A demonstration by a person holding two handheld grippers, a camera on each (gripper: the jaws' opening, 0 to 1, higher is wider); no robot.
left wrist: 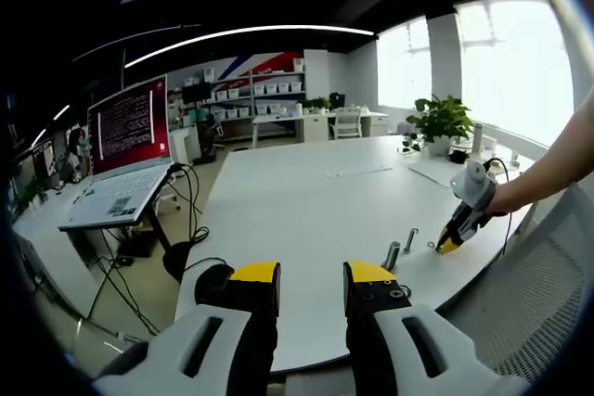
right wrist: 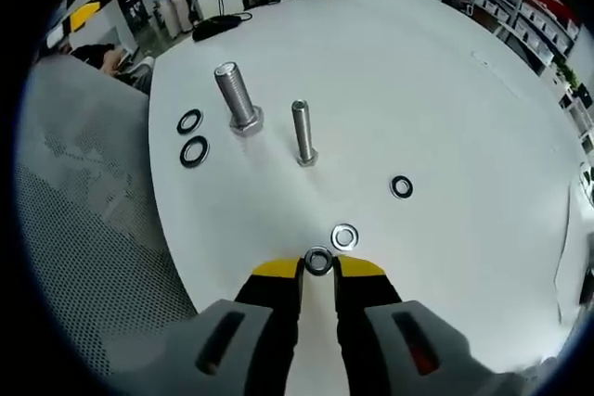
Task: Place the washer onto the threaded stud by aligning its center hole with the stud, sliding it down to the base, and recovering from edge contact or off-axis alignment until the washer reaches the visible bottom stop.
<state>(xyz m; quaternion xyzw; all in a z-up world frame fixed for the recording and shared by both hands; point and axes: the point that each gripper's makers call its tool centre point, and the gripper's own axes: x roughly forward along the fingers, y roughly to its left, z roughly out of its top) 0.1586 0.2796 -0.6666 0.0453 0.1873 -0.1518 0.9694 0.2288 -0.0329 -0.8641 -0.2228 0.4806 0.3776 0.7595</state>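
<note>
the right hand-held gripper [right wrist: 318, 264] pinches a small steel washer [right wrist: 318, 261] on the white round tabletop [right wrist: 445, 90], near two upright threaded steel bolts [right wrist: 303, 133]; the left hand-held gripper [left wrist: 312, 287] is spread.

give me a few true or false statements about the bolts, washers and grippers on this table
1. Two bolts stand upright on the table: a thick bolt and a thin bolt. True.
2. The right gripper pinches a washer. True.
3. A washer already sits on the thin bolt. False: its shaft is bare.
4. Two dark washers lie beside the thick bolt. True.
5. The left gripper holds a washer. False: its jaws are apart and empty.
</note>
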